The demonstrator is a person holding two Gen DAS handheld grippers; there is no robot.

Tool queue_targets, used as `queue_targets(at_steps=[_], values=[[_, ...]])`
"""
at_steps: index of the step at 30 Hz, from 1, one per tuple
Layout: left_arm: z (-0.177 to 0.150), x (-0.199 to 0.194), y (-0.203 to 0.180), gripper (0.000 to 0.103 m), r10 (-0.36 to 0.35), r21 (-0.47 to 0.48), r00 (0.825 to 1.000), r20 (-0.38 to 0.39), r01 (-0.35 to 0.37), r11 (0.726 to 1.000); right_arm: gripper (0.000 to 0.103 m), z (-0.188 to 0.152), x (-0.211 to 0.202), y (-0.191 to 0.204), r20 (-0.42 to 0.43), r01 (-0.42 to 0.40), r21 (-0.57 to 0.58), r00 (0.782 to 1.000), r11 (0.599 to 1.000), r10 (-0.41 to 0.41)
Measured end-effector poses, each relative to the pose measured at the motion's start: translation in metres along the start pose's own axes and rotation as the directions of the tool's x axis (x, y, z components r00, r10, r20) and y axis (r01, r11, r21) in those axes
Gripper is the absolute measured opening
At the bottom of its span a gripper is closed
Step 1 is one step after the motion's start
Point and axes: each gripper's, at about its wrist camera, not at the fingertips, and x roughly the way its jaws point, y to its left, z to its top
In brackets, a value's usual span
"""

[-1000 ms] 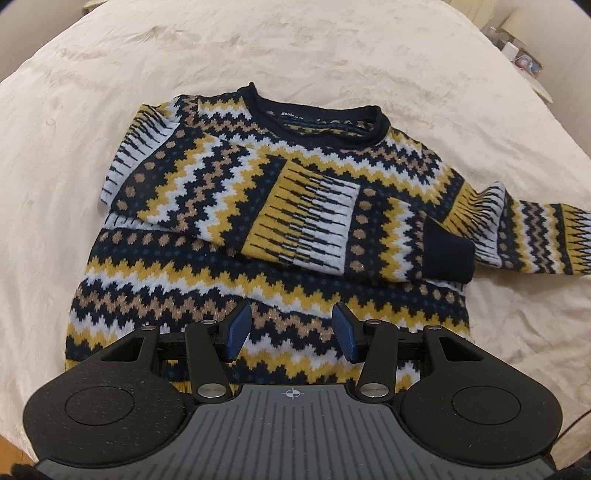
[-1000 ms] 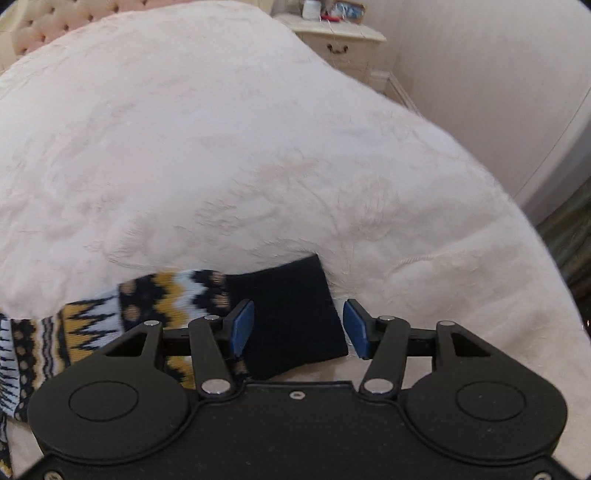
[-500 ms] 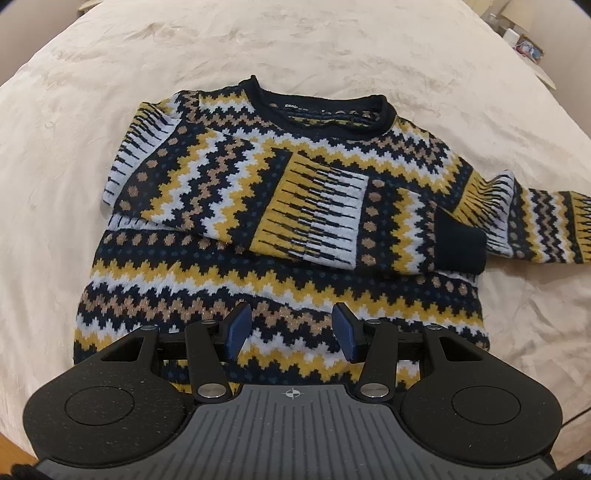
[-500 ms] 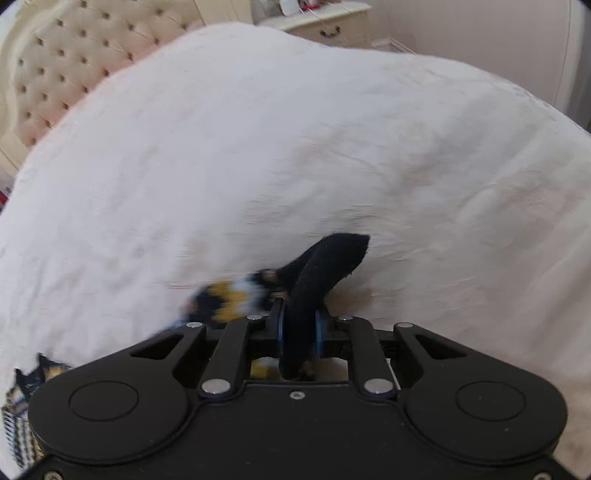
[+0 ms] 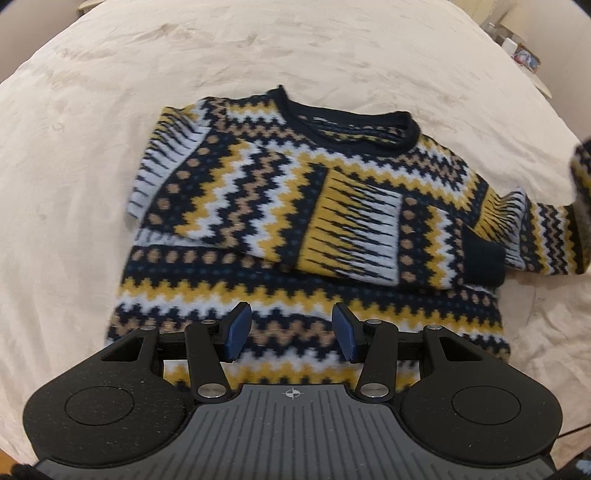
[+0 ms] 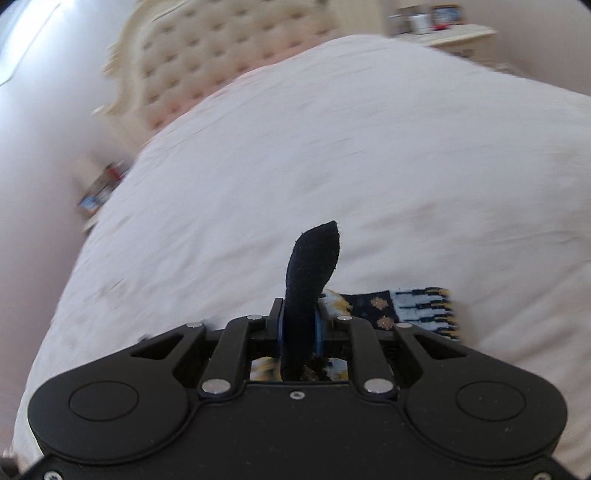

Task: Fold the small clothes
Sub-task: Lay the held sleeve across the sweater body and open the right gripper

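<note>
A navy, yellow and white zigzag sweater (image 5: 258, 206) lies flat on the cream bedspread, collar away from me. One sleeve (image 5: 369, 236) is folded across the chest, its navy cuff (image 5: 484, 258) at the right. The other sleeve (image 5: 554, 240) runs off to the right and rises at the frame edge. My left gripper (image 5: 291, 334) is open and empty above the sweater's hem. My right gripper (image 6: 299, 325) is shut on that sleeve's navy cuff (image 6: 314, 266), held up off the bed; patterned sleeve (image 6: 406, 310) trails behind it.
The cream bedspread (image 5: 295, 55) stretches around the sweater. A tufted headboard (image 6: 221, 62) stands at the far end, with a nightstand (image 6: 443, 29) holding small items at the upper right. Another nightstand (image 5: 524, 59) shows in the left wrist view.
My right gripper closed on the navy cuff, lifted it off the bed and swung left. The left gripper drew back a little and stayed open.
</note>
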Motion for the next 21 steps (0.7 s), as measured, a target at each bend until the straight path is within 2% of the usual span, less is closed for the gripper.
queue_targets(at_steps=[6,12,16,21], values=[[-0.001,-0.003,0.042,0.047,0.018,-0.023,1.0,-0.002,-0.018,1.0,0.024,-0.031,0.035,0.092,-0.088,-0.15,-0.099,0.986,0.984,0.142],[-0.002,-0.004,0.084,0.047,0.041,-0.055,0.999,-0.007,-0.041,0.998,0.024,-0.073,0.074,0.165,-0.197,-0.273,-0.123,0.949,0.954,0.246],[0.002,-0.005,0.104,0.047,0.044,-0.067,0.999,-0.002,-0.044,0.997,0.024,-0.116,0.091,0.207,-0.272,-0.296,-0.176,0.931,0.939,0.243],[0.013,-0.002,0.112,0.047,0.021,-0.056,1.0,0.007,-0.021,0.998,0.032,-0.164,0.111,0.231,-0.339,-0.265,-0.305,0.928,0.915,0.156]])
